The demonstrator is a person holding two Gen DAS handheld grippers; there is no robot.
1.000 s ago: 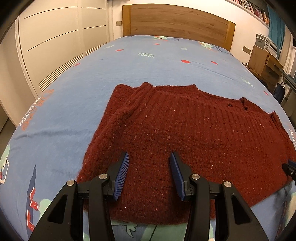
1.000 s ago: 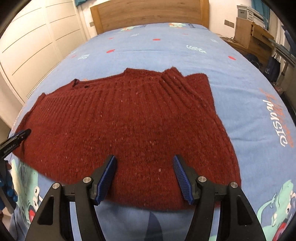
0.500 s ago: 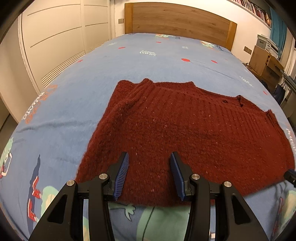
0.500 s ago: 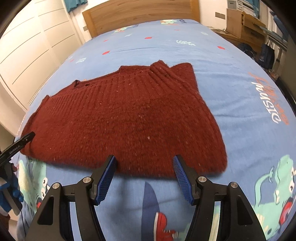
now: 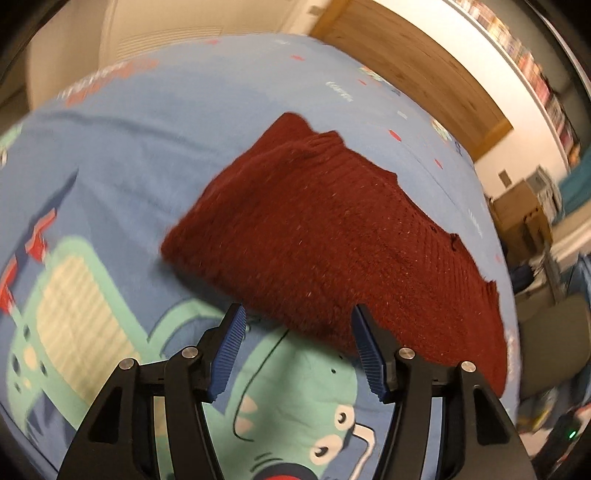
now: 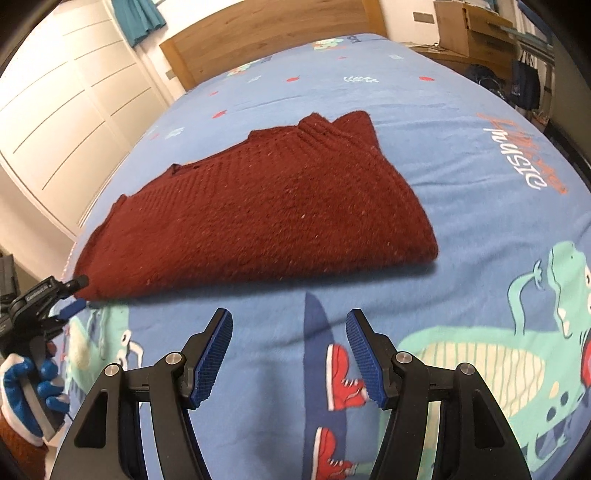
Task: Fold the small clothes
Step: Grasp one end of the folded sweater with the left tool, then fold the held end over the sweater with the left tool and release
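Observation:
A dark red knitted sweater lies folded flat on the blue patterned bedsheet; it also shows in the right wrist view. My left gripper is open and empty, its blue pads level with the sweater's near edge. My right gripper is open and empty, hanging over bare sheet a little short of the sweater's near edge. The left gripper also shows at the left edge of the right wrist view, held by a gloved hand beside the sweater's left corner.
A wooden headboard stands at the far end of the bed. White wardrobe doors line the left side. A wooden cabinet and a dark bag stand on the right. The sheet has dinosaur prints.
Both grippers have pulled back from over the sweater toward the bed's near edge. The left gripper has also tilted and swung to the left. The sweater has not moved.

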